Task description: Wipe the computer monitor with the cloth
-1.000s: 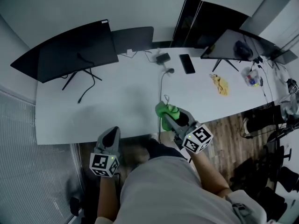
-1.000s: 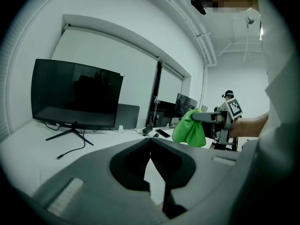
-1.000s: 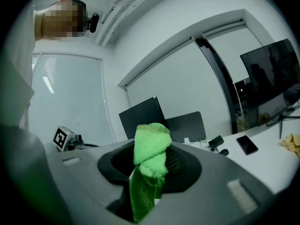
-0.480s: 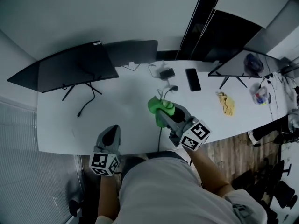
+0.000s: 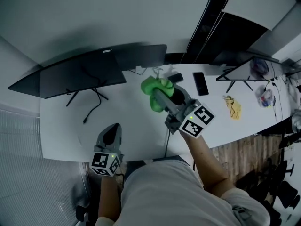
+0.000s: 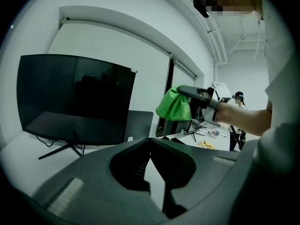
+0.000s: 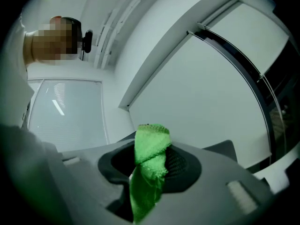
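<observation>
The right gripper (image 5: 160, 97) has its fingers clenched on the green cloth (image 5: 151, 89), which bunches past the fingertips (a fold also trails down between them). The monitor (image 5: 80, 75) stands ahead and to the left of those fingers, apart from the cloth. The left gripper (image 5: 112, 135) hovers at the near edge of the desk (image 5: 127, 126). Its fingers are closed on nothing, and the monitor is ahead of them.

white desk (image 5: 127, 121) | pale grey wall (image 5: 94, 13) | wood-plank floor (image 5: 242, 149) | ribbed blinds (image 5: 23, 173) at left
</observation>
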